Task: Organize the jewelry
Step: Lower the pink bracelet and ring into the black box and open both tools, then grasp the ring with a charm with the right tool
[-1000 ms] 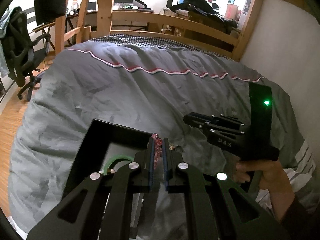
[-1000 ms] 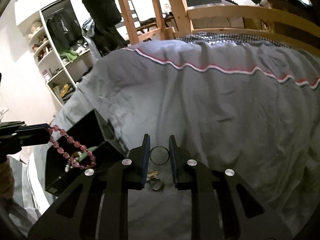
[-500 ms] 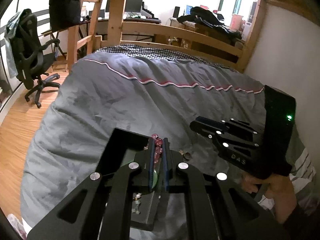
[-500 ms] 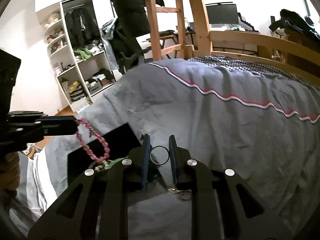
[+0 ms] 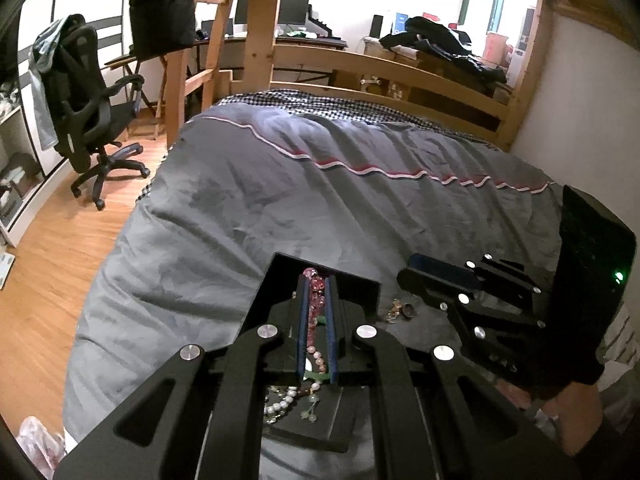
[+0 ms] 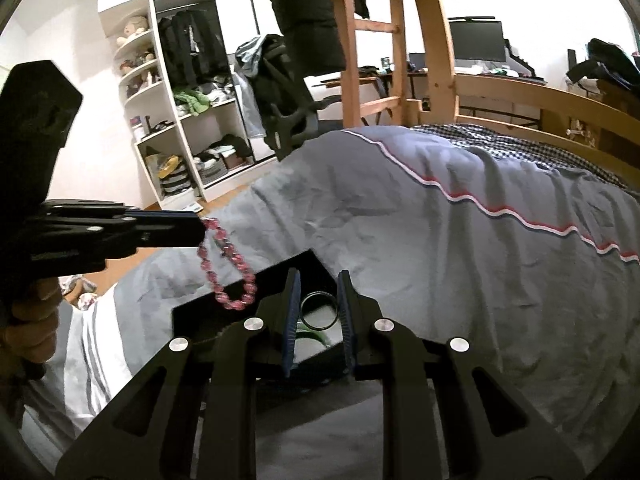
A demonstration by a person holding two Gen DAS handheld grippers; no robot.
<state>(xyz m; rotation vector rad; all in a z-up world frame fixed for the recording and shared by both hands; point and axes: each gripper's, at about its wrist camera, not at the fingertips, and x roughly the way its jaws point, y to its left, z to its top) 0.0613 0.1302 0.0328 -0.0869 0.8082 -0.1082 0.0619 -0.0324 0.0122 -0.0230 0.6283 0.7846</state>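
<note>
My left gripper is shut on a pink bead bracelet and holds it above an open black jewelry box on the grey duvet. The bracelet also hangs from the left gripper in the right wrist view. My right gripper is shut on a thin dark ring bangle, held over the black box. A green bangle, pearl beads and small earrings lie in the box. The right gripper also shows in the left wrist view.
A few small rings and gold pieces lie on the duvet to the right of the box. A wooden bed frame and ladder stand behind, an office chair and shelves to the left.
Both grippers have risen and moved left over the box, each still holding its piece. The pink bracelet now hangs higher above the box.
</note>
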